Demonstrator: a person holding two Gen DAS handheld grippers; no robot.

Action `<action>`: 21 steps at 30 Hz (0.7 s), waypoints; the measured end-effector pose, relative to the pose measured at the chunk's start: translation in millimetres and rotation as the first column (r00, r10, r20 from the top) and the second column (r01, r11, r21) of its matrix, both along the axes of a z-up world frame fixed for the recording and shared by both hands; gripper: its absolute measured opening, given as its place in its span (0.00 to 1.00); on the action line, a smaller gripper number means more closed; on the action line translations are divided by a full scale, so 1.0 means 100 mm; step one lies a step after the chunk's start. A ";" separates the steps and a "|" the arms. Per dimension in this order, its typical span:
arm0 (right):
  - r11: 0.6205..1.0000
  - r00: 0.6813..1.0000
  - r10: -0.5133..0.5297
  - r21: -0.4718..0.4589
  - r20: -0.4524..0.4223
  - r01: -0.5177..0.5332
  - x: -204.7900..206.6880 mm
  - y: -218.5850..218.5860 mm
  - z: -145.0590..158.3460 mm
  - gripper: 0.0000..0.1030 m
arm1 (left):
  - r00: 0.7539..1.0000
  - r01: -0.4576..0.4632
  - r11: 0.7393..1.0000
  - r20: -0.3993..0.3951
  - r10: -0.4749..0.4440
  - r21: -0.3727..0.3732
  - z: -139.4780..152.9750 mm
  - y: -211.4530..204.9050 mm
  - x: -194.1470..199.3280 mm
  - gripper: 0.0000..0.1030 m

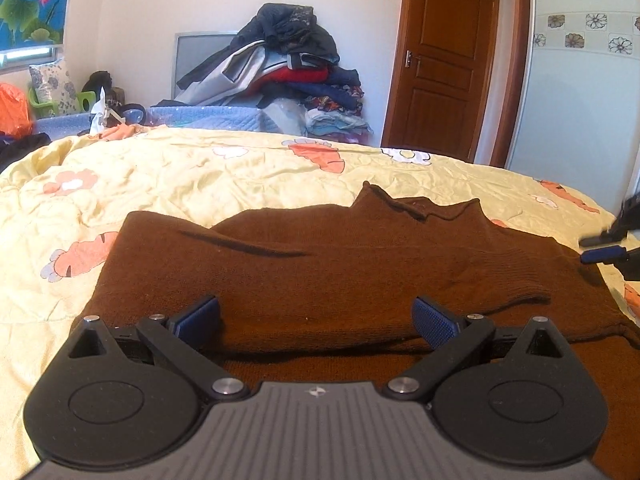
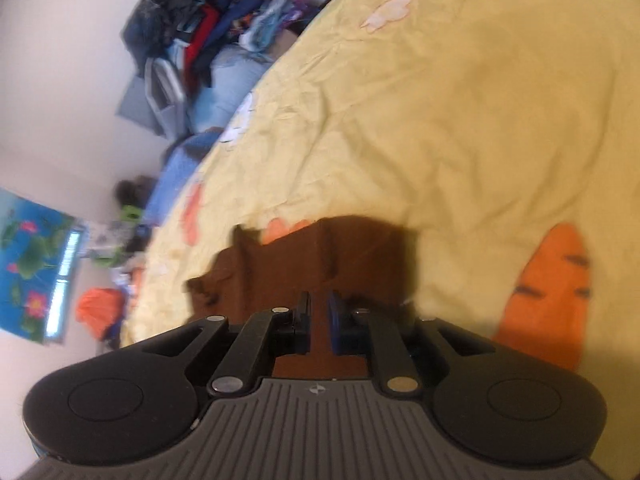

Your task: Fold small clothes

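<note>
A brown knit sweater lies on the yellow carrot-print quilt, collar toward the far side and one sleeve folded across its body. My left gripper hovers over the sweater's near edge, jaws wide open and empty. My right gripper shows at the right edge of the left wrist view, beside the sweater's right side. In the blurred right wrist view, the right gripper has only a narrow gap between its blue pads. The sweater lies under and beyond it, and no cloth looks pinched.
A tall pile of mixed clothes stands against the far wall beyond the bed. A wooden door is at the back right. An orange bag and small clutter sit at the far left. Bare quilt spreads around the sweater.
</note>
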State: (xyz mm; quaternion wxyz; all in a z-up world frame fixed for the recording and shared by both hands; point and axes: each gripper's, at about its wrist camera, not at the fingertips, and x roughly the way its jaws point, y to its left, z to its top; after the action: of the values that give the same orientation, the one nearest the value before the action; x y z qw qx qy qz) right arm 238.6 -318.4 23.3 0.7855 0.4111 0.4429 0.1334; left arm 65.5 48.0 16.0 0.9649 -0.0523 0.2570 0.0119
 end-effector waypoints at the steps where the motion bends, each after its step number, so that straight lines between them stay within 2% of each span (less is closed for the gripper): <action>1: 0.999 1.000 0.019 0.026 0.010 -0.019 -0.01 0.05 0.01 0.32 | 1.000 0.000 1.000 -0.003 0.000 -0.001 0.00 -0.01 -0.01 1.00; 2: 0.998 0.999 0.042 0.043 0.020 -0.042 -0.02 0.14 0.03 0.42 | 1.000 -0.001 1.000 -0.006 0.001 -0.002 -0.01 -0.01 -0.01 1.00; 4: 0.993 0.994 0.105 0.042 0.024 -0.106 -0.01 0.33 0.06 0.51 | 1.000 -0.005 1.000 -0.015 0.005 -0.004 -0.01 0.01 0.01 1.00; 8: 0.974 0.974 0.225 -0.032 -0.013 -0.225 0.06 0.78 0.05 0.52 | 1.000 -0.015 1.000 -0.025 0.015 -0.009 -0.02 0.03 0.02 1.00; 10: 0.964 0.967 0.251 -0.080 -0.042 -0.253 0.11 0.98 0.02 0.52 | 0.999 -0.019 1.000 -0.029 0.018 -0.012 -0.03 0.03 0.02 1.00; 12: 0.961 0.966 0.258 -0.094 -0.023 -0.259 0.12 1.11 0.04 0.52 | 0.999 -0.021 1.000 -0.032 0.020 -0.014 -0.03 0.03 0.02 1.00; 13: 0.957 0.963 0.268 -0.110 -0.021 -0.269 0.12 1.16 0.06 0.44 | 0.999 -0.022 1.000 -0.033 0.021 -0.015 -0.03 0.03 0.02 1.00; 14: 0.945 0.956 0.293 -0.148 -0.014 -0.292 0.12 1.23 0.08 0.17 | 0.999 -0.022 1.000 -0.033 0.021 -0.017 -0.03 0.03 0.02 1.00; 16: 0.918 0.943 0.331 -0.223 -0.023 -0.328 0.11 1.27 0.08 0.14 | 0.999 -0.023 1.000 -0.031 0.022 -0.020 -0.02 0.04 0.01 1.00; 21: 0.940 0.951 0.297 -0.200 0.088 -0.275 0.04 0.90 0.35 0.14 | 1.000 -0.022 0.999 -0.015 0.021 -0.030 -0.02 0.05 0.00 1.00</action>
State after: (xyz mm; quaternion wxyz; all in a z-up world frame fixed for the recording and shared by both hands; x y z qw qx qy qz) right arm 242.3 -228.0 57.8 0.8170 0.2590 0.4619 0.2282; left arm 65.3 53.2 14.4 0.9619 -0.0696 0.2638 0.0189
